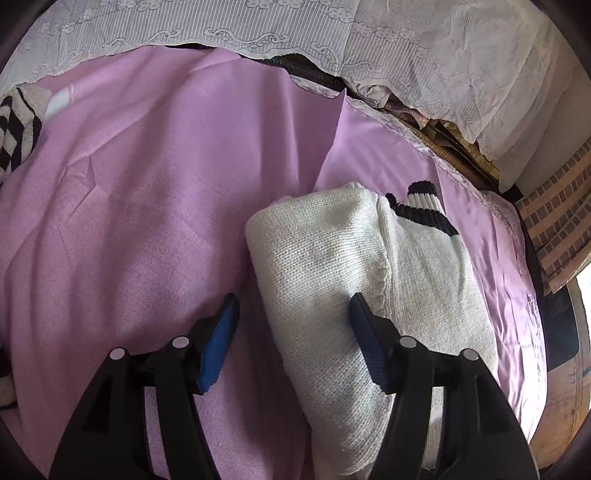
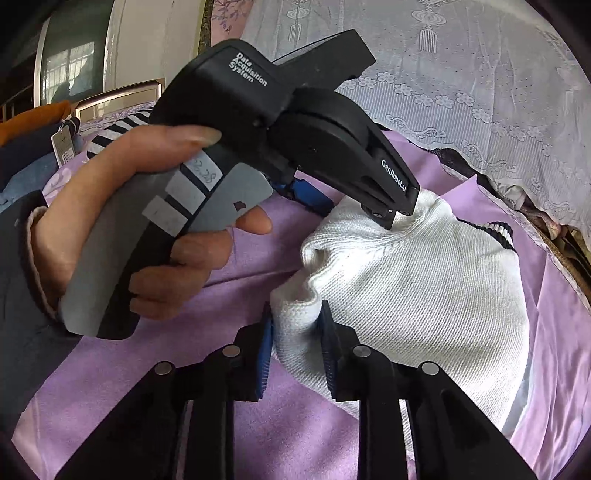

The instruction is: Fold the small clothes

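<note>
1. Work surface: a lilac sheet [image 1: 140, 206] covers the bed and lies under both grippers.
2. Task item: a folded white knit sweater [image 1: 332, 258] lies on the sheet. In the left wrist view it lies ahead of the gripper and toward its right finger. Its black-and-white ribbed trim [image 1: 424, 210] shows at the far end of the bundle.
3. Left gripper [image 1: 293, 306]: the jaws stand moderately apart. The left blue pad [image 1: 218, 343] hangs over bare sheet, clear of the knit. The right finger lies over the sweater's near part, beside a raised seam. The near left edge of the bundle lies between the two fingers. No pad presses from both sides; nothing is held.
4. Left gripper seen from the right wrist view [image 2: 354, 208]: it points down, with its outer finger tip sunk into the top of the sweater [image 2: 424, 295], where the knit dimples. Its other blue pad lies off the sweater's edge, low over the sheet.
5. Left hand [image 2: 155, 229]: it wraps the grey handle of the left gripper, to the left of and beyond the right gripper's fingers.
6. Right gripper [image 2: 295, 332]: the jaws stand narrowly apart, straddling the near corner of the sweater. A fold of knit lies between the blue pads; whether both pads press on it cannot be told.
7. Background: a white lace cloth [image 1: 258, 26] lies beyond the sheet, past the far end of the sweater. A black-and-white striped garment [image 1: 16, 133] lies far to the left of the left gripper.
</note>
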Demonstrator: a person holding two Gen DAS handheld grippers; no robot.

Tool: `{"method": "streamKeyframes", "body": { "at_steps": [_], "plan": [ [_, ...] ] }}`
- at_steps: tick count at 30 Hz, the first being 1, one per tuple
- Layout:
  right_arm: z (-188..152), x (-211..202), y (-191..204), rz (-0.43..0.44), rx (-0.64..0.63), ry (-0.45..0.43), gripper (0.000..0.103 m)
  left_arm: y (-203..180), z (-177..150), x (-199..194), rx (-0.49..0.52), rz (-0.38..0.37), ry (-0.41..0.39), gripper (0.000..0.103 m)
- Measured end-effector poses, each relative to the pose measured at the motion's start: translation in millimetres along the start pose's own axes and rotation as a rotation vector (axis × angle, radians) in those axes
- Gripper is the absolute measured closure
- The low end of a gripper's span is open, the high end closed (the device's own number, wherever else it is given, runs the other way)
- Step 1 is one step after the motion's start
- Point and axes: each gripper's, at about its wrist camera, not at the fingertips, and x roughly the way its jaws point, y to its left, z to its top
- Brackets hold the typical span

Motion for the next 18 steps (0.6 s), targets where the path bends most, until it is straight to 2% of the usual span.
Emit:
{"method": "streamKeyframes", "body": {
  "at_steps": [1,4,8,12,18],
  "plan": [
    [-2.3,-4.5,-2.3,0.038,0.002,0.001,0.061,-3.8,0.0,-5.9,0.014,0.028,-0.020,0.036],
    [-9.8,-20.5,-11.1,0.101,0.005,-0.014,0.062,-19.5,-2.1,-28.4,0.087,0.139,-0.102,0.029],
    [-20.4,-42.2,-31.0,0.164,0.055,-0.029,0.066,-39.6,-3.1,-51.0,0.144,0.151,-0.177,0.028],
    [-31.2,-60.2,-57.2,0.134,0.127,-0.064,0.067,-57.8,-8.1,-62.3,0.195,0.181,-0.222,0.025],
    [-45.2,-71.3,-97.5,0.080,0.263,-0.108,0.067,-85.2,-17.9,-56.4,0.256,0.215,-0.226,0.023]
  ]
}}
